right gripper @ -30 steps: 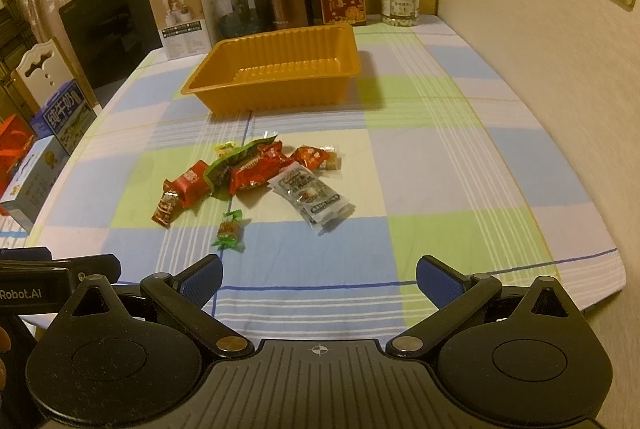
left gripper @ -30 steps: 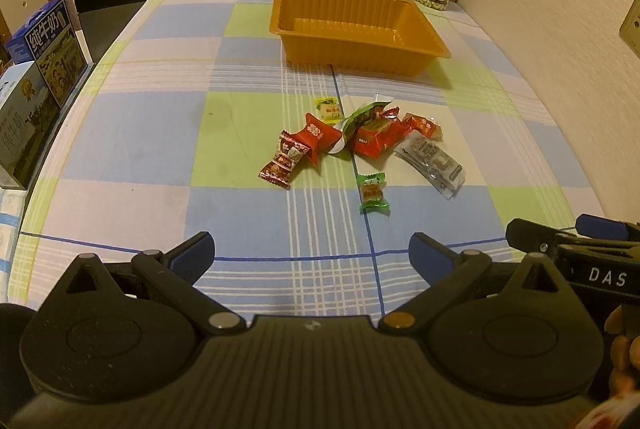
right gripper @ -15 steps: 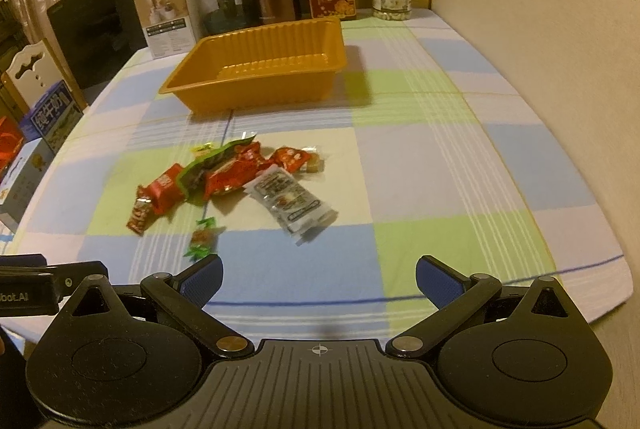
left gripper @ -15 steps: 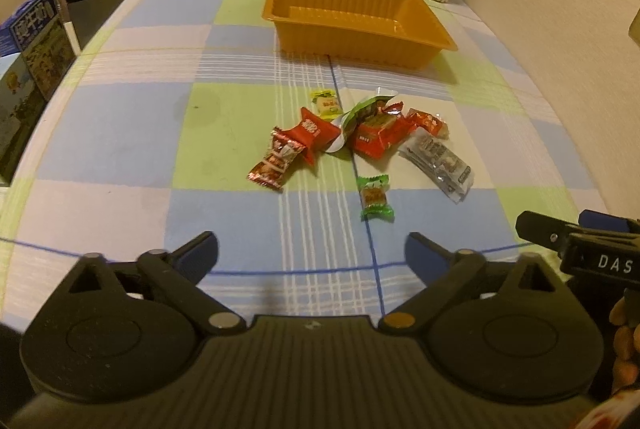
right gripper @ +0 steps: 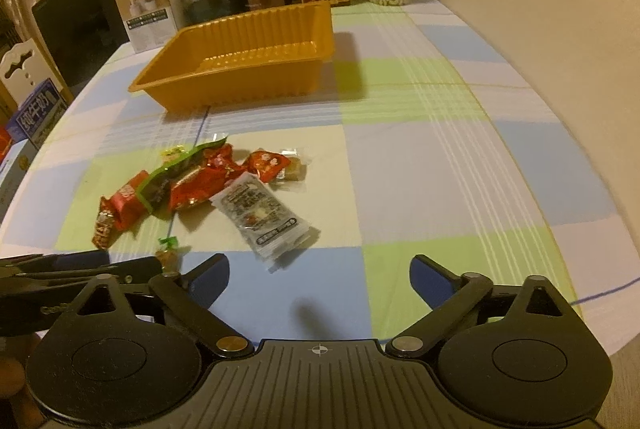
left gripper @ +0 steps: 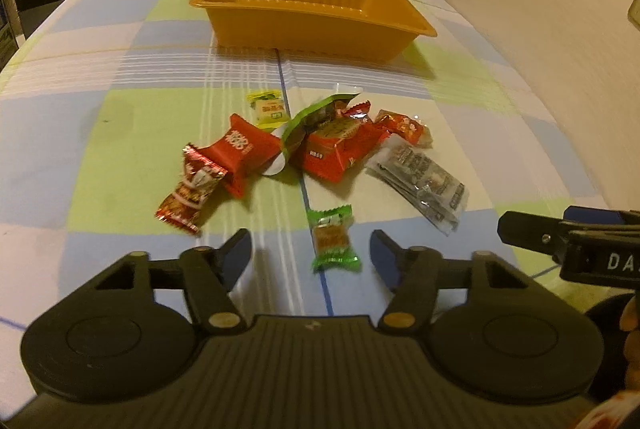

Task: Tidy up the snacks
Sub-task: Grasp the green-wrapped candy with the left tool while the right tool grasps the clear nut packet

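Two black two-finger grippers hover low over our checked blue, green and white tablecloth [right gripper: 420, 157]. Our left gripper [left gripper: 310, 255] has its blue-padded fingers spread apart around a small green-wrapped candy [left gripper: 334, 239]; our right gripper [right gripper: 318, 275], at 3 o'clock, is also spread and holds nothing. At 12 o'clock lies a loose heap of red, green and clear snack packets [left gripper: 320, 145], with an orange ribbed plastic tray [left gripper: 310, 7] beyond.
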The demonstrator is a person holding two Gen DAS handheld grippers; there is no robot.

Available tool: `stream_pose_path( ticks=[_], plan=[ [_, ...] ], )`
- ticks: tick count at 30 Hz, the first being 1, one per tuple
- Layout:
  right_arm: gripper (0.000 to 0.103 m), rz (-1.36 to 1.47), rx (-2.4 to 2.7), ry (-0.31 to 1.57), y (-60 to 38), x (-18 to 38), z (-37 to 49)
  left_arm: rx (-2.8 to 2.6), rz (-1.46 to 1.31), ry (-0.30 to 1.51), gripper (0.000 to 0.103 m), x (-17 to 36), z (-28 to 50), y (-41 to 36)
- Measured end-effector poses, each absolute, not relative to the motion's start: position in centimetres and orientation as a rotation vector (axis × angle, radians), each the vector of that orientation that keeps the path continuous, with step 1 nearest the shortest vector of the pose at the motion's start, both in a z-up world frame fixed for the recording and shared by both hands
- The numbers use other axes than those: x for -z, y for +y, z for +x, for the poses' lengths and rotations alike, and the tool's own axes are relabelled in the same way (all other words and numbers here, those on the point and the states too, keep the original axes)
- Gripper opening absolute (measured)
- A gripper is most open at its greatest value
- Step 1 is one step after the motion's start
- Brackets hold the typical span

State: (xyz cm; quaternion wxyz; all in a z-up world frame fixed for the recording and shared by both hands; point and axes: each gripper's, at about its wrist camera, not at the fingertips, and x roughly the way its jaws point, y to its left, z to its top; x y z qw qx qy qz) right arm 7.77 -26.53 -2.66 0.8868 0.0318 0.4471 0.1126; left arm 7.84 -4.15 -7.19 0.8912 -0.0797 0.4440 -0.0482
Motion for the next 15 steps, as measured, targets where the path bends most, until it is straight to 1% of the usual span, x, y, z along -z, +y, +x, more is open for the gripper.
stream_pose_path(
  ticks=[2,5,6,9,13,15],
  plan=[
    [0.094,0.062,-0.24,0.934,-26.4,3.0,8.3,0.106,-0.171,0.93,0.045,7.9,8.4,-4.3],
    [0.093,0.047,-0.255,0.933,-26.2,3.3,9.1,0.122,-0.16,0.932,0.034,8.4,8.9,-4.6],
    [0.092,0.042,-0.26,0.933,-26.1,3.3,9.3,0.13,-0.154,0.928,0.032,8.5,8.9,-4.7],
    [0.09,0.024,-0.286,0.931,-25.6,3.6,10.2,0.153,-0.139,0.934,0.021,8.6,9.2,-4.9],
    [0.085,-0.016,-0.349,0.929,-24.6,3.8,11.3,0.162,-0.123,0.94,0.018,8.3,9.1,-4.8],
    [0.079,-0.051,-0.387,0.924,-23.9,4.0,11.9,0.161,-0.122,0.938,0.018,8.1,8.9,-4.4]
  ],
)
